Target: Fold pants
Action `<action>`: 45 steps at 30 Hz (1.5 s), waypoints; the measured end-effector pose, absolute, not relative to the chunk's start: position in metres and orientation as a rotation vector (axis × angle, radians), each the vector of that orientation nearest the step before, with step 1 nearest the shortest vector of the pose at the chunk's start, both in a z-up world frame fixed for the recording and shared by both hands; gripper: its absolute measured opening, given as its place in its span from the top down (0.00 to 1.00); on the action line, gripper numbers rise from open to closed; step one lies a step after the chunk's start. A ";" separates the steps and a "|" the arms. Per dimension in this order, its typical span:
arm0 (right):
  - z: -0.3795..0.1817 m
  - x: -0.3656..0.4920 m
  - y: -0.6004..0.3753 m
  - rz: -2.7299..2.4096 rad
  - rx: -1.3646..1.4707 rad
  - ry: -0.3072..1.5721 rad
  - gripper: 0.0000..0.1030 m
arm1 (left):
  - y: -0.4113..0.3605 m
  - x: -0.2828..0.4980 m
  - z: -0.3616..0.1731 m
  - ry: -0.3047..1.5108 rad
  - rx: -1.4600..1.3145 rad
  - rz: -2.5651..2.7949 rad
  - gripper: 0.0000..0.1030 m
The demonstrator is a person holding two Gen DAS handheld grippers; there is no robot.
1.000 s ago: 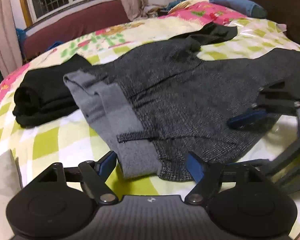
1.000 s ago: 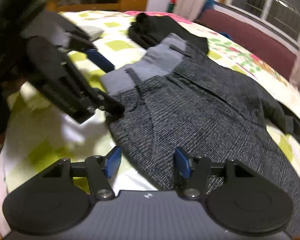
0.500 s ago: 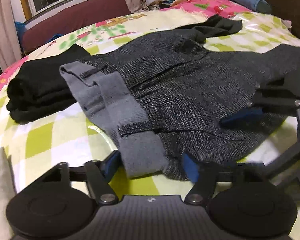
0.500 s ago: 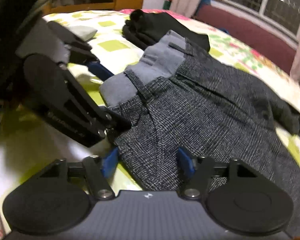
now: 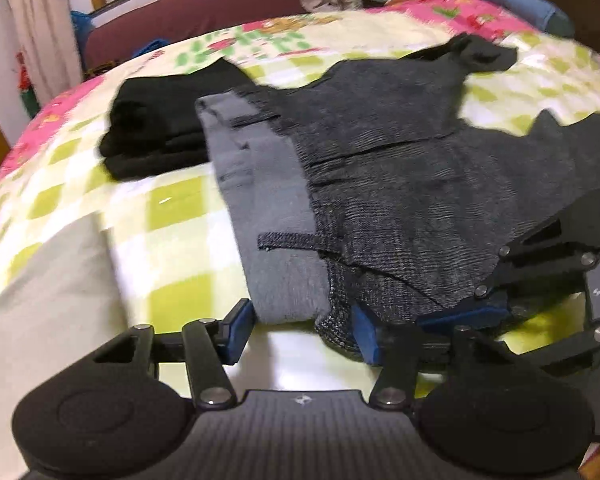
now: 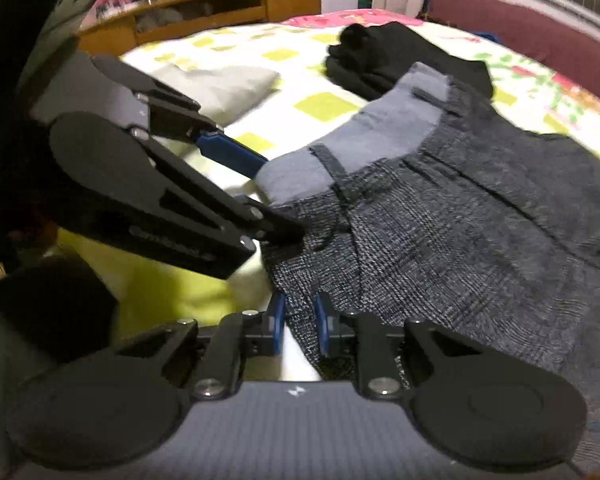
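The pants (image 5: 400, 184) lie flat on the checked bedspread (image 5: 172, 216), spread wide with the grey waistband (image 5: 260, 184) turned open toward the near edge of the bed, so that both grippers can reach this end at once. The left gripper (image 5: 302, 330) stands at the near corner of the waistband; its jaws have just been closing and are about half open, with the grey band and the dark cloth beside it between them, but the pads do not seem to press yet. The right gripper (image 6: 300, 326) is just beside it, on the dark edge of the pants below the waistband; its jaws have just been closing too, and they now pinch this edge tightly. I judge that two holds side by side on one end let the person lift this end evenly for the fold. Behind the waistband a folded black garment (image 5: 160, 136) lies touching it, and a folded grey cloth (image 6: 224, 84) is further away.
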State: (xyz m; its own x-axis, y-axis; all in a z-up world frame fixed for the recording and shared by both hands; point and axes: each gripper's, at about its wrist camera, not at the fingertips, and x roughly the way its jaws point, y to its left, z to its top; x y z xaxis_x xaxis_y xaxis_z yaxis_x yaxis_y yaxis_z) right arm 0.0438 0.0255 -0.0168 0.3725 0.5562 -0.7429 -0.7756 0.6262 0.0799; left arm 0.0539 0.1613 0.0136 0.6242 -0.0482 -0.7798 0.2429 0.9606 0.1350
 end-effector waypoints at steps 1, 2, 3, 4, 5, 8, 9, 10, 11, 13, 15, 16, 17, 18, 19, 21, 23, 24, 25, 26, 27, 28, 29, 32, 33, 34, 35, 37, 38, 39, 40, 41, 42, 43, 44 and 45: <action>-0.018 0.041 0.034 0.879 -0.322 0.814 0.81 | 0.163 0.053 0.013 0.896 0.248 -0.148 0.36; -0.019 0.040 0.040 0.882 -0.319 0.797 0.80 | 0.166 0.052 0.011 0.915 0.248 -0.134 0.36; -0.019 0.041 0.041 0.877 -0.293 0.789 0.80 | 0.168 0.051 0.012 0.926 0.245 -0.121 0.36; -0.016 0.045 0.038 0.875 -0.264 0.801 0.80 | 0.167 0.049 0.015 0.926 0.247 -0.108 0.36; -0.010 0.047 0.030 0.871 -0.211 0.817 0.80 | 0.165 0.046 0.019 0.917 0.260 -0.095 0.36; 0.013 0.052 -0.031 0.764 -0.043 0.818 0.76 | 0.160 0.038 0.032 0.881 0.283 -0.074 0.36; 0.020 0.051 -0.063 0.679 -0.011 0.796 0.74 | 0.157 0.037 0.036 0.869 0.281 -0.076 0.36; 0.025 0.052 -0.091 0.598 0.014 0.782 0.70 | 0.152 0.036 0.041 0.854 0.282 -0.079 0.36; 0.027 0.053 -0.120 0.507 0.037 0.774 0.67 | 0.146 0.037 0.044 0.837 0.288 -0.085 0.36; 0.027 0.055 -0.197 0.263 0.093 0.774 0.67 | 0.122 0.040 0.051 0.800 0.300 -0.126 0.37; 0.026 0.056 -0.261 0.039 0.142 0.788 0.67 | 0.090 0.051 0.052 0.780 0.302 -0.199 0.37; 0.026 0.054 -0.299 -0.079 0.179 0.774 0.67 | 0.069 0.056 0.051 0.775 0.306 -0.243 0.37; 0.027 0.050 -0.330 -0.168 0.211 0.751 0.67 | 0.047 0.062 0.049 0.773 0.314 -0.294 0.37; 0.029 0.047 -0.364 -0.266 0.250 0.727 0.67 | 0.025 0.066 0.047 0.770 0.323 -0.341 0.37; 0.029 0.044 -0.394 -0.340 0.290 0.709 0.62 | -0.001 0.072 0.043 0.767 0.335 -0.395 0.36; 0.027 0.042 -0.449 -0.468 0.405 0.671 0.53 | -0.044 0.082 0.036 0.772 0.347 -0.484 0.36; 0.020 0.038 -0.502 -0.567 0.526 0.633 0.53 | -0.084 0.092 0.030 0.774 0.356 -0.549 0.36; 0.015 0.039 -0.526 -0.623 0.595 0.622 0.53 | -0.104 0.097 0.028 0.780 0.356 -0.582 0.36; 0.011 0.039 -0.543 -0.644 0.645 0.605 0.53 | -0.120 0.101 0.025 0.783 0.356 -0.608 0.36; 0.008 0.038 -0.553 -0.646 0.673 0.583 0.55 | -0.135 0.104 0.022 0.782 0.362 -0.623 0.36; 0.007 0.040 -0.564 -0.655 0.695 0.559 0.55 | -0.150 0.107 0.019 0.779 0.375 -0.631 0.36; 0.007 0.042 -0.570 -0.666 0.704 0.539 0.54 | -0.160 0.107 0.017 0.779 0.383 -0.637 0.36; 0.007 0.044 -0.577 -0.669 0.717 0.517 0.51 | -0.169 0.110 0.014 0.785 0.386 -0.644 0.36; -0.005 0.057 -0.599 -0.622 0.775 0.512 0.45 | -0.181 0.109 0.010 0.814 0.400 -0.652 0.36; -0.006 0.054 -0.598 -0.603 0.770 0.517 0.47 | -0.185 0.110 0.008 0.818 0.418 -0.651 0.36; -0.006 0.056 -0.596 -0.582 0.761 0.519 0.62 | -0.187 0.108 0.007 0.819 0.429 -0.649 0.36; -0.006 0.058 -0.598 -0.555 0.773 0.526 0.89 | -0.188 0.107 0.007 0.820 0.438 -0.647 0.36; -0.006 0.055 -0.601 -0.497 0.854 0.513 0.96 | -0.191 0.105 0.009 0.819 0.450 -0.646 0.36; 0.000 0.049 -0.599 -0.483 0.861 0.483 0.96 | -0.192 0.104 0.010 0.816 0.454 -0.646 0.36; 0.008 0.043 -0.599 -0.466 0.866 0.445 0.96 | -0.194 0.104 0.011 0.811 0.457 -0.648 0.36; 0.016 0.034 -0.599 -0.442 0.879 0.395 0.96 | -0.195 0.104 0.012 0.803 0.458 -0.652 0.36; 0.024 0.026 -0.599 -0.431 0.887 0.349 0.96 | -0.197 0.103 0.014 0.794 0.455 -0.656 0.36; 0.033 0.015 -0.598 -0.438 0.878 0.300 0.96 | -0.200 0.102 0.016 0.786 0.448 -0.664 0.36; 0.039 0.005 -0.597 -0.464 0.861 0.264 0.96 | -0.202 0.101 0.016 0.783 0.442 -0.671 0.36; 0.040 -0.001 -0.595 -0.507 0.828 0.247 0.96 | -0.206 0.100 0.015 0.779 0.438 -0.681 0.35; 0.039 -0.003 -0.593 -0.557 0.779 0.269 0.94 | -0.209 0.099 0.012 0.778 0.441 -0.694 0.35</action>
State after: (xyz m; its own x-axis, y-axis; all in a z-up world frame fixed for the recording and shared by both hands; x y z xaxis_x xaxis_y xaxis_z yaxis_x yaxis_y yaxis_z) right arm -0.0032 -0.5931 0.0395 0.8241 -0.3727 -0.4266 0.5658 0.5785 0.5876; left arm 0.0985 -0.2086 0.0123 0.5124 -0.4007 -0.7595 0.7089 0.6965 0.1108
